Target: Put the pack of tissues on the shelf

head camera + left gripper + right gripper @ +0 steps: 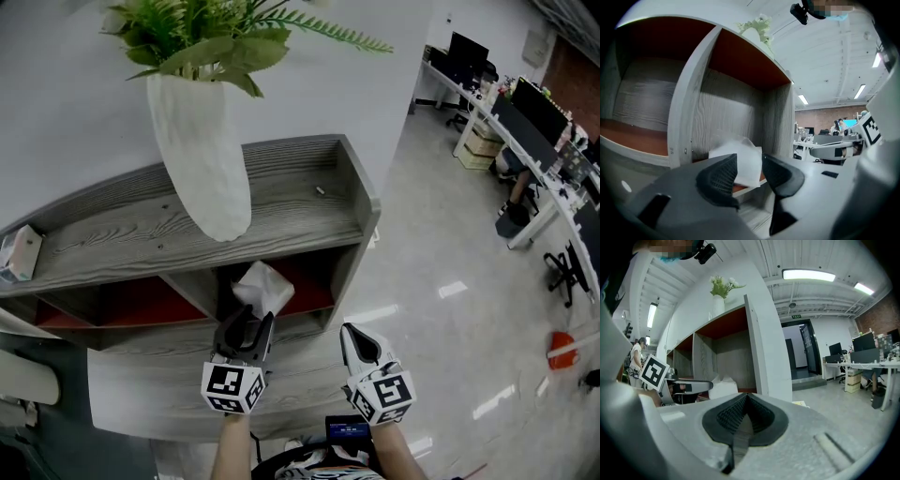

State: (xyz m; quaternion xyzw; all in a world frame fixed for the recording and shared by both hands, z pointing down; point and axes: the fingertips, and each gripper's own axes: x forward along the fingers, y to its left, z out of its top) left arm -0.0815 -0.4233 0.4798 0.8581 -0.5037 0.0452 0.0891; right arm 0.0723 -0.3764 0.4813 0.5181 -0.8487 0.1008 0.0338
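The white pack of tissues (263,286) lies on the red floor of the grey wooden shelf unit's (309,202) right lower compartment, near its front edge. My left gripper (247,324) is open just in front of it. In the left gripper view the pack (745,161) shows in the gap of the left gripper (749,176), and the pads do not press on it. My right gripper (355,339) hangs to the right, outside the shelf. In its own view the right gripper (746,412) is shut with nothing in it, and the pack (723,387) shows at the left.
A tall white vase (202,150) with green leaves stands on the shelf top. A small box (19,253) lies at the top's left end. The left compartment (637,108) holds nothing I can see. Office desks with monitors (525,131) stand far right across a glossy floor (441,281).
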